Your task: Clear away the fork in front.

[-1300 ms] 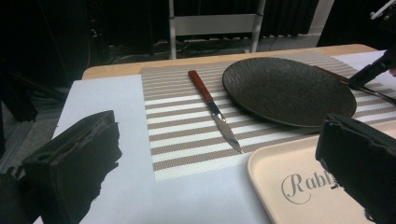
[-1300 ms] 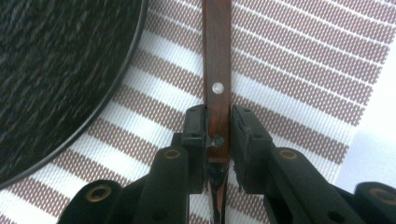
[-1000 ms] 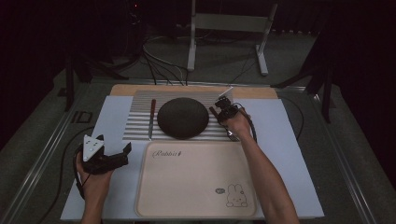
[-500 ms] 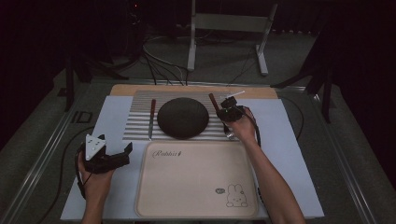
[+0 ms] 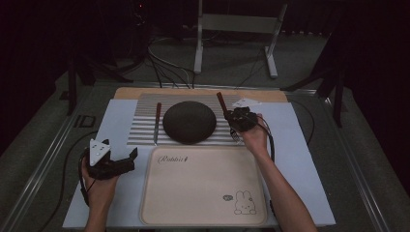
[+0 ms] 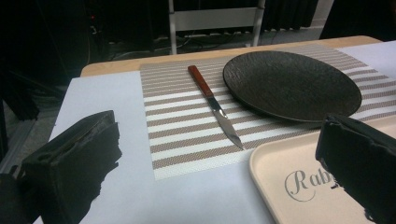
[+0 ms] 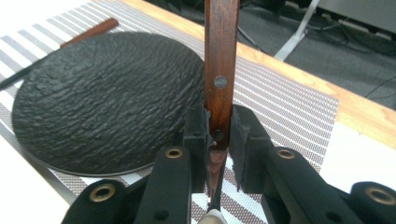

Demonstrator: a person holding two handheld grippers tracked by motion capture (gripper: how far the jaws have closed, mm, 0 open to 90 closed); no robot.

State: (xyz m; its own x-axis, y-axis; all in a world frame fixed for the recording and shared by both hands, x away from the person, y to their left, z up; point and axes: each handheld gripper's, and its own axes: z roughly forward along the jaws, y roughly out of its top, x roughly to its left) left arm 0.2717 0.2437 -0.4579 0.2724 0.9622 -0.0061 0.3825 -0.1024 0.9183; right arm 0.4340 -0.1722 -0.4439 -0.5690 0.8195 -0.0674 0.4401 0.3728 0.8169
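Risk first. The right gripper [image 7: 217,140] is clamped on a wood-handled utensil [image 7: 221,70], pinched low on the handle right by the lower rivet, where the metal begins. That grip is narrow and off-centre, so my guess is the utensil could pivot between the pads or slip out if the hand swings fast. The long handle sticks up toward 12 o'clock past the jaws; the metal end hangs down toward 6, tip out of sight, so fork or knife I can't tell. If it swings low it could clip the dark plate [image 7: 107,102] at 9 to 10 o'clock of the gripper, or drag the striped mat [image 7: 289,112] underneath.

Near to far from above: the cream tray [image 5: 203,193] is closest, bare, rabbit print at its 5 o'clock corner. The left gripper [image 5: 121,162] sits at 9 o'clock of the tray, jaws apart, nothing between them. Beyond is the mat with the plate [image 5: 189,122] in the middle. A knife [image 5: 156,121] lies flat at the plate's 9 o'clock, just beside it, apart. The right gripper [image 5: 232,118] is at the plate's 3 o'clock, lifted off the mat, the utensil [image 5: 221,102] tilted up toward 11. The counter [image 5: 300,159] runs under everything.
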